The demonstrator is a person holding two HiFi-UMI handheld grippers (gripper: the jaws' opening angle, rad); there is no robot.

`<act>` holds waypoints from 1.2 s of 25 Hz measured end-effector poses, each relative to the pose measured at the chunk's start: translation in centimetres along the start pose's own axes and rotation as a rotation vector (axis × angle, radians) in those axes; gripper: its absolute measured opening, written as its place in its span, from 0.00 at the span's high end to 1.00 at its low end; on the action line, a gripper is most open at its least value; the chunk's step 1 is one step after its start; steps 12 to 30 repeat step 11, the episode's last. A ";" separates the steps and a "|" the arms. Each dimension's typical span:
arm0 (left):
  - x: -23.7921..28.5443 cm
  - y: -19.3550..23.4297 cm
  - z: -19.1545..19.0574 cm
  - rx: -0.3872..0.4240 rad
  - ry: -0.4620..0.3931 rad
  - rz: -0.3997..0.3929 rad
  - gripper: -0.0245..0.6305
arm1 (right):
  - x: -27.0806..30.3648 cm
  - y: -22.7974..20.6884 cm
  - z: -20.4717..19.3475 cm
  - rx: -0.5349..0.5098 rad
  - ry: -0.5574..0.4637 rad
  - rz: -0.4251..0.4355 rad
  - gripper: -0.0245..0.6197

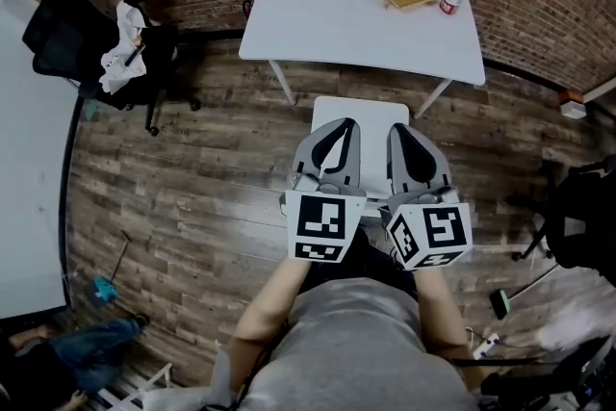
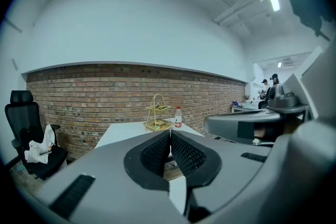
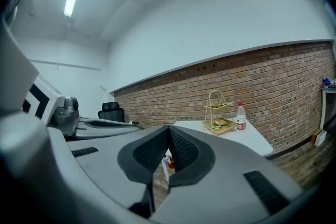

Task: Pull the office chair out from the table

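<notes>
Left gripper [image 2: 170,132] and right gripper [image 3: 169,127] side by side, fingers [image 2: 155,155] of each clenched together, empty, white table [image 1: 337,14] beyond.

Black office chair [image 1: 67,43] standing well apart from the white bench [image 1: 327,14].
The chair is upright on the plank floor in the upper left of the head view, high-backed with a headrest, a crumpled white cloth heaped on its seat. The bench, a rectangular white top on slanted white legs, stands at top centre against the brick wall.
</notes>
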State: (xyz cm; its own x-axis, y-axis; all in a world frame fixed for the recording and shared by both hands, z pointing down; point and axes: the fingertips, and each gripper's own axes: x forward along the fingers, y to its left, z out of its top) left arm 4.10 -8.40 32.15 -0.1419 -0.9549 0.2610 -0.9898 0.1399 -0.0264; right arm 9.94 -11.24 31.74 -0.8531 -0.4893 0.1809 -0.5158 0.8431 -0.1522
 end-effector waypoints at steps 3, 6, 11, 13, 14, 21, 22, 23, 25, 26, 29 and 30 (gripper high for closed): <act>-0.3 0.1 -0.1 0.000 -0.002 0.007 0.94 | -0.1 0.2 0.0 -0.004 -0.002 0.001 0.94; -0.4 0.2 0.1 0.007 -0.004 0.011 0.94 | -0.1 0.3 0.0 -0.009 -0.001 0.000 0.94; -0.5 0.1 -0.1 0.009 0.003 0.007 0.94 | -0.1 0.5 0.1 -0.022 -0.004 0.008 0.94; -0.5 0.1 -0.1 0.009 0.003 0.007 0.94 | -0.1 0.5 0.1 -0.022 -0.004 0.008 0.94; -0.5 0.1 -0.1 0.009 0.003 0.007 0.94 | -0.1 0.5 0.1 -0.022 -0.004 0.008 0.94; -0.5 0.1 -0.1 0.009 0.003 0.007 0.94 | -0.1 0.5 0.1 -0.022 -0.004 0.008 0.94; -0.5 0.1 -0.1 0.009 0.003 0.007 0.94 | -0.1 0.5 0.1 -0.022 -0.004 0.008 0.94; -0.5 0.1 -0.1 0.009 0.003 0.007 0.94 | -0.1 0.5 0.1 -0.022 -0.004 0.008 0.94; -0.5 0.1 -0.1 0.009 0.003 0.007 0.94 | -0.1 0.5 0.1 -0.022 -0.004 0.008 0.94; -0.5 0.1 -0.1 0.009 0.003 0.007 0.94 | -0.1 0.5 0.1 -0.022 -0.004 0.008 0.94; -0.5 0.1 -0.1 0.009 0.003 0.007 0.94 | -0.1 0.5 0.1 -0.022 -0.004 0.008 0.94; -0.5 0.1 -0.1 0.009 0.003 0.007 0.94 | -0.1 0.5 0.1 -0.022 -0.004 0.008 0.94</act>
